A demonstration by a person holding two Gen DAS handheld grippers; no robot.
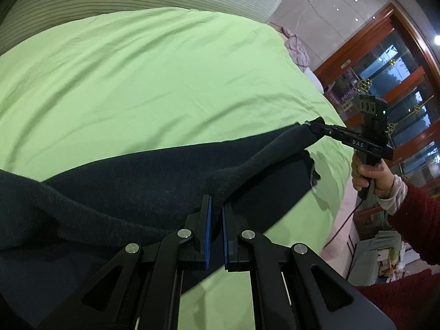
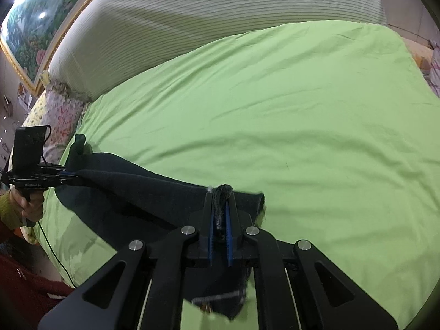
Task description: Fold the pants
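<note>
Dark pants (image 1: 132,187) hang stretched between both grippers just above the green bed sheet (image 1: 154,82). In the left wrist view my left gripper (image 1: 216,202) is shut on a raised fold of the fabric, which runs in between its blue pads. Off to the right, my right gripper (image 1: 310,123) pinches the far end of the same edge, with a hand (image 1: 368,176) on its handle. In the right wrist view the right gripper (image 2: 220,194) is shut on a bunched edge of the pants (image 2: 154,192). My left gripper (image 2: 78,175) grips the other end at the left.
A striped white bolster (image 2: 209,19) lies along the far side of the bed sheet (image 2: 288,115). Floral pillows (image 2: 59,110) sit at its left corner. Wood-framed glass doors (image 1: 398,88) stand beyond the bed's right edge. A cable (image 2: 52,250) hangs from the left gripper.
</note>
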